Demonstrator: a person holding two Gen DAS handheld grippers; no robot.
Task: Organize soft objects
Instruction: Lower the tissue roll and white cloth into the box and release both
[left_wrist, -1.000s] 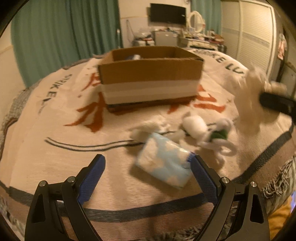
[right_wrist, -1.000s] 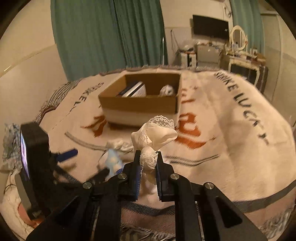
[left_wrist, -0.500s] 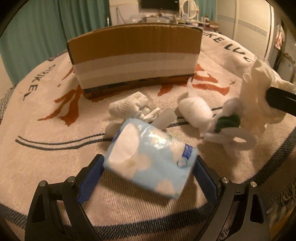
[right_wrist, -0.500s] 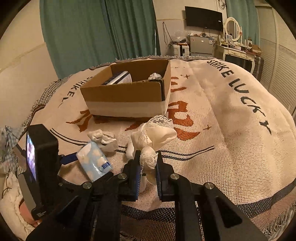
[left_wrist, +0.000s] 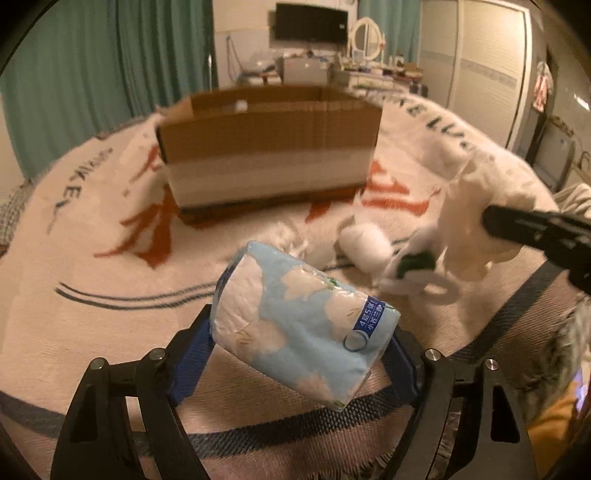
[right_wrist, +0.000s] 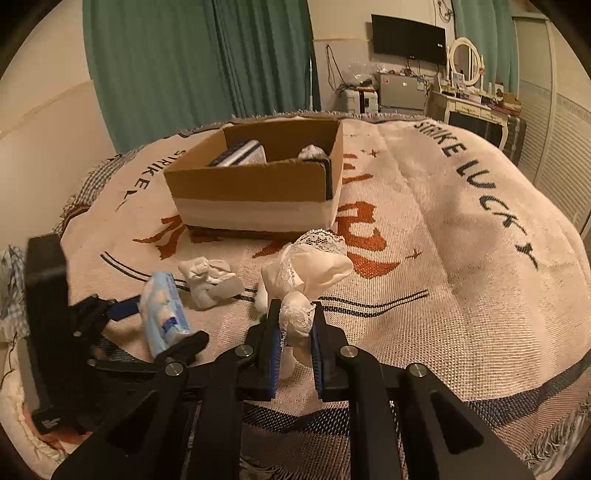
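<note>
The left gripper (left_wrist: 301, 343) has its jaws closing, wide, on the tissue pack (left_wrist: 303, 325) lying crosswise between them. The right gripper (right_wrist: 297, 345) is clamped narrow on lacy white cloth (right_wrist: 306, 273) bunching ahead of its jaws.

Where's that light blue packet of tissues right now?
The tissue packet sits between the closing jaws of the left gripper, raised above the blanket, short of the cardboard box.

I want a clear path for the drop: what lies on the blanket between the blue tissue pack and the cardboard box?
In the right wrist view, a crumpled white sock lies between the tissue pack and the box; otherwise bare blanket.
</note>
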